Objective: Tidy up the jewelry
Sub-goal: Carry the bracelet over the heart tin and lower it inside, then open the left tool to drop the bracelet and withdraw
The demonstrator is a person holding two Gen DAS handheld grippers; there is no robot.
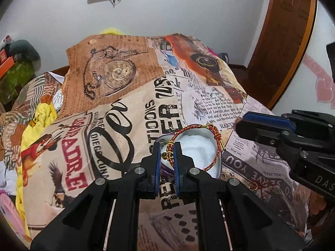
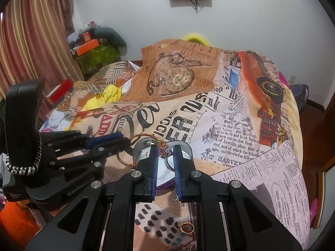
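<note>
A red and gold braided bracelet [image 1: 194, 135] hangs over a small open tin box [image 1: 211, 164] with white padding. My left gripper [image 1: 166, 156] is shut on the bracelet's beaded part above the box's left edge. In the right wrist view, my right gripper [image 2: 165, 156] is shut on a silver sparkly ring-like piece [image 2: 166, 153] above the box's grey lid [image 2: 163, 173]. The left gripper [image 2: 123, 141] shows there at left, holding the braided bracelet [image 2: 144, 137]. The right gripper [image 1: 242, 125] shows at the right in the left wrist view.
Everything lies on a bed under a newspaper-print blanket [image 1: 125, 104]. A gold ring [image 2: 187, 228] and a blue bead chain [image 2: 178, 240] lie on the blanket near me. Small gold pieces [image 1: 253, 185] lie right of the box. Clutter [image 2: 94, 48] is stacked at the far left.
</note>
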